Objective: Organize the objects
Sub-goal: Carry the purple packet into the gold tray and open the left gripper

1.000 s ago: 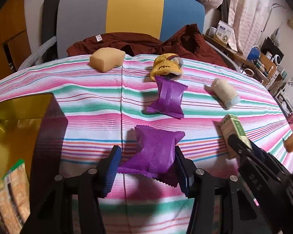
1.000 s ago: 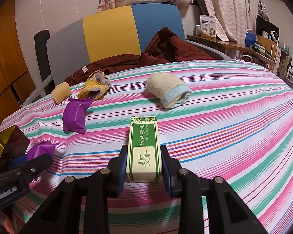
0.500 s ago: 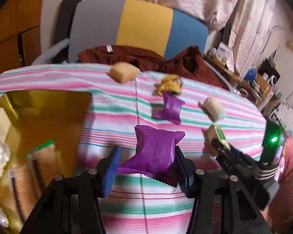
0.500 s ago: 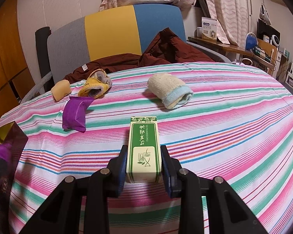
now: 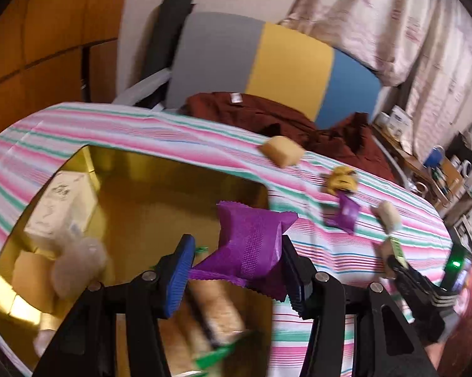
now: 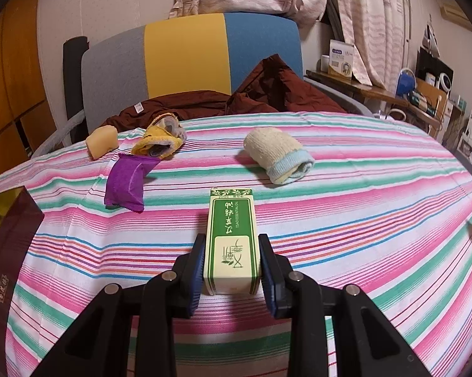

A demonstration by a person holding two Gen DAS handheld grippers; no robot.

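Progress, as far as you can judge it: partway. Your left gripper (image 5: 236, 270) pinches a purple packet (image 5: 251, 245), its pads pressed into the wrapper, carried over the open gold-lined box (image 5: 135, 163) at the near left of the striped cloth (image 6: 345, 194). The packet is not yet let go; it hangs above the box's right side.

Already in the box: a white carton (image 5: 60, 204) along the left wall, some pale rounded items beside it, too blurred to name, and a couple of tan snack bars (image 5: 210, 311) with green wrapper ends.

Your right gripper (image 6: 231, 270) is clamped on a green-and-cream carton (image 6: 231, 238), which sits on the cloth and looks not yet lifted.

Left on the cloth:
- second purple packet (image 6: 126, 185)
- yellow rolled cloth item (image 6: 160, 139), just behind that packet
- cream roll with a pale blue end (image 6: 276, 155)
- tan block (image 6: 102, 141) near the far edge

So roughly four loose things plus the two you hold remain to be placed.

Writing: the green carton carries "ESSENTIAL OIL" along its right edge, with a short word before it that reads roughly "TSAO", plus large East Asian characters you see upside down. The dark box lid (image 6: 9, 251) at the left edge of the right view has a small gold mark, unreadable. A boxed product (image 6: 341, 59) on the far shelf has blue print, too small to read.
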